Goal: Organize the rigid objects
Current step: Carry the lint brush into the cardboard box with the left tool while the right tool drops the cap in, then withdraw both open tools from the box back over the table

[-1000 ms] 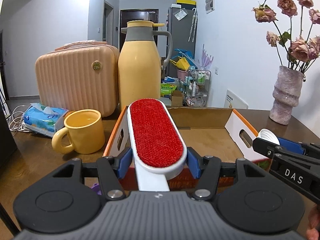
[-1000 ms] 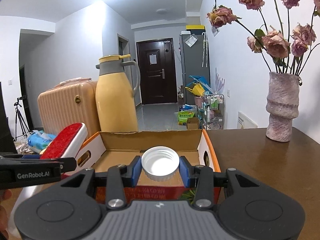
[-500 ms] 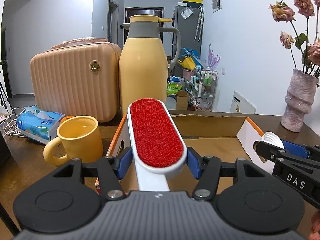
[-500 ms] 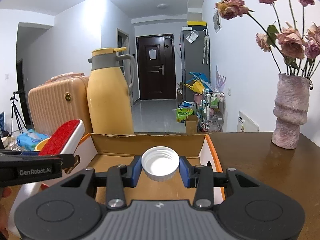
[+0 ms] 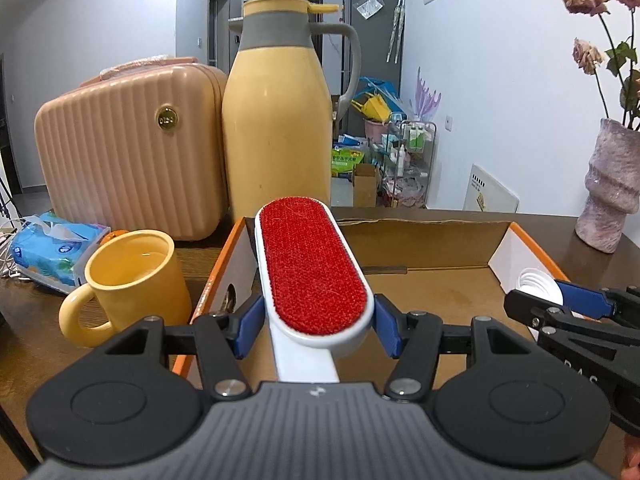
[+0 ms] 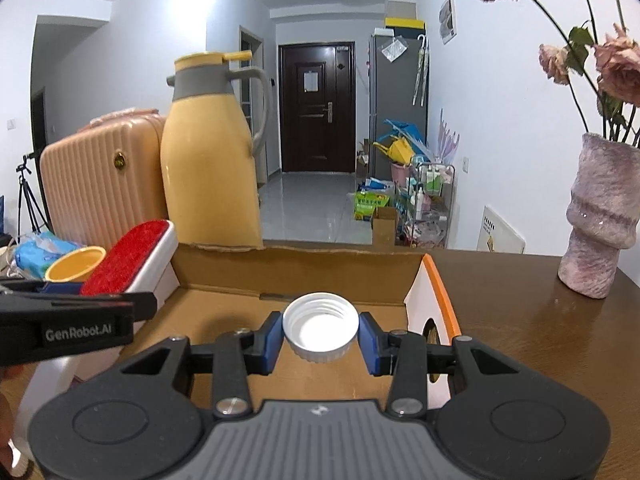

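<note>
my left tongs [image 5: 319,326]: clamped across brush [image 5: 312,268], over box [image 5: 424,227] left wall; stiff, light, held at sides | my right tongs [image 6: 320,338]: pinching cap [image 6: 320,330] over box's right end; light, slick, rim grip

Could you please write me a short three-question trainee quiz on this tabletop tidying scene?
1. True or false: the left hand-held gripper is shut on the white lint brush with the red bristle pad.
2. Which item does the right hand-held gripper hold? A) yellow ceramic mug B) white ribbed plastic bottle cap C) blue tissue pack
3. Fill in: both held items hang above the open brown cardboard ____ with orange-edged white ends.

Key
1. True.
2. B: the white ribbed plastic bottle cap sits between its blue pads, opening upward. The yellow ceramic mug stands on the table, left of the box.
3. box
</note>
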{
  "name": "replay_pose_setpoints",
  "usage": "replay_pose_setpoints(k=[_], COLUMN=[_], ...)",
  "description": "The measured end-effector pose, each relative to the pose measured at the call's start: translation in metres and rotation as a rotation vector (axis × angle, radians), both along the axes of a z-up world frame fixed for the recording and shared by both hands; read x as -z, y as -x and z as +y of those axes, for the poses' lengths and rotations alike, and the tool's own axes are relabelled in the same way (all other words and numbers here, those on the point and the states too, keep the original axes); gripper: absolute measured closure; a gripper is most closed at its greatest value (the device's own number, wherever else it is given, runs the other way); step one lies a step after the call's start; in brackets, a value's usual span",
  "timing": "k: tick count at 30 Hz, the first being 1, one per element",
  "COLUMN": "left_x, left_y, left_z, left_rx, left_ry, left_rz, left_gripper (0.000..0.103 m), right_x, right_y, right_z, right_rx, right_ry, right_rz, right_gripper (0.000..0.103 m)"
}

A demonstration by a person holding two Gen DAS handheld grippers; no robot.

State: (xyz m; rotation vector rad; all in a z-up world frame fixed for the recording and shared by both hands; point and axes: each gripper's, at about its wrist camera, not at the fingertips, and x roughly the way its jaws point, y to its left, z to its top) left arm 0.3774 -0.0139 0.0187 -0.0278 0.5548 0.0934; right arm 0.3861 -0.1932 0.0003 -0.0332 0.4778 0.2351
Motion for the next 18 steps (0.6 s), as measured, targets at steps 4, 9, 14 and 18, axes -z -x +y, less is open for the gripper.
replay_pose_setpoints(k=[4,9,14,18], left_x=[0.002,-0.005,-0.022,-0.022], left_y=[-0.006,0.004,0.023,0.021], left_z=[0.0,-0.003,-0.001,0.0], left_rx=[-0.001,0.001,-0.015,-0.029], left_ry=[-0.008,-0.02,-0.022,-0.017], left_rz=[0.005,-0.043,-0.148,-0.131], left_gripper=[0.044,0.0,0.0,0.0], right_x=[0.004,0.008,0.004,0.002], right_y=[-0.006,-0.009,-0.006,-0.003], right_z=[0.0,0.0,0.001,0.002], right_rx=[0.005,0.011,0.032,0.026], right_ry=[0.007,0.014,0.032,0.031], right_rz=[0.013,0.027,0.015,0.01], right_gripper=[0.064,0.035,0.006,0.004])
